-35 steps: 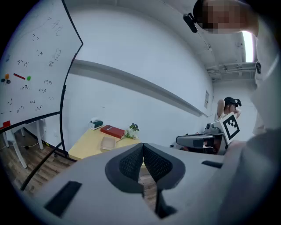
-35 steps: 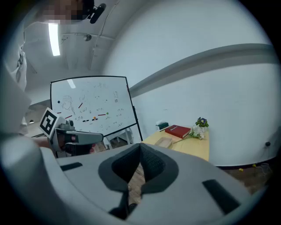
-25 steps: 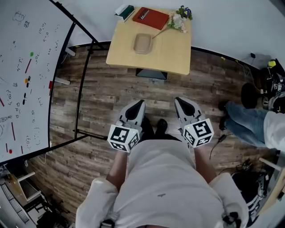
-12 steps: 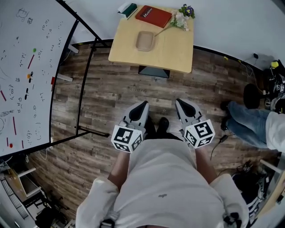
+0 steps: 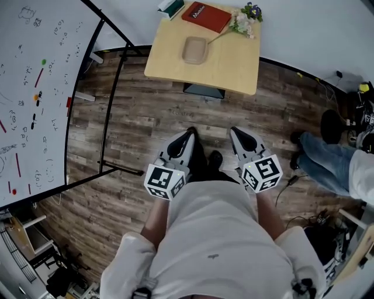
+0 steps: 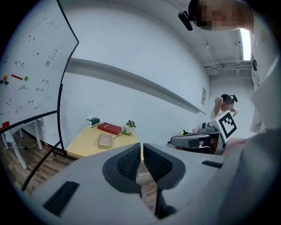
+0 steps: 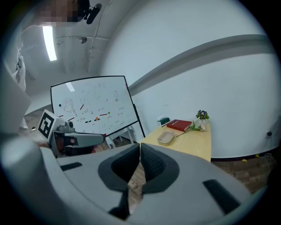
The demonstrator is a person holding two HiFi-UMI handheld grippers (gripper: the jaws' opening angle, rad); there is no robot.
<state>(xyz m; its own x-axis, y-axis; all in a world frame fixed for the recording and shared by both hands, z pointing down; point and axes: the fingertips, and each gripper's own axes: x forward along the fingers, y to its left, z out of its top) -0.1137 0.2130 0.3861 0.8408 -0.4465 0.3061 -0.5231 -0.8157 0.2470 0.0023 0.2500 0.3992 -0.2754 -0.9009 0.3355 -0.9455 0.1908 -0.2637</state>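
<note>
I hold both grippers close to my body above a wood floor. My left gripper (image 5: 188,134) (image 6: 141,149) is shut with nothing between its jaws. My right gripper (image 5: 236,134) (image 7: 139,150) is shut and empty too. Ahead stands a small light wood table (image 5: 231,64) (image 6: 85,145) (image 7: 197,140). On it lie a beige tray (image 5: 194,49) (image 6: 104,139) (image 7: 167,138), a red book (image 5: 205,16) (image 6: 109,128) (image 7: 178,125), a flower sprig (image 5: 245,20) (image 6: 129,127) (image 7: 200,120) and a tissue box (image 5: 170,7) (image 6: 92,121) (image 7: 163,121). Neither gripper touches anything.
A whiteboard on a black stand (image 5: 35,87) (image 6: 30,66) (image 7: 88,107) stands at the left. A seated person's legs (image 5: 327,157) are at the right, with cables and gear on the floor behind. Another person (image 6: 224,107) stands far off by the wall.
The table has drawn nearer in both gripper views and shifted up in the head view as I step toward it. Both grippers stay shut.
</note>
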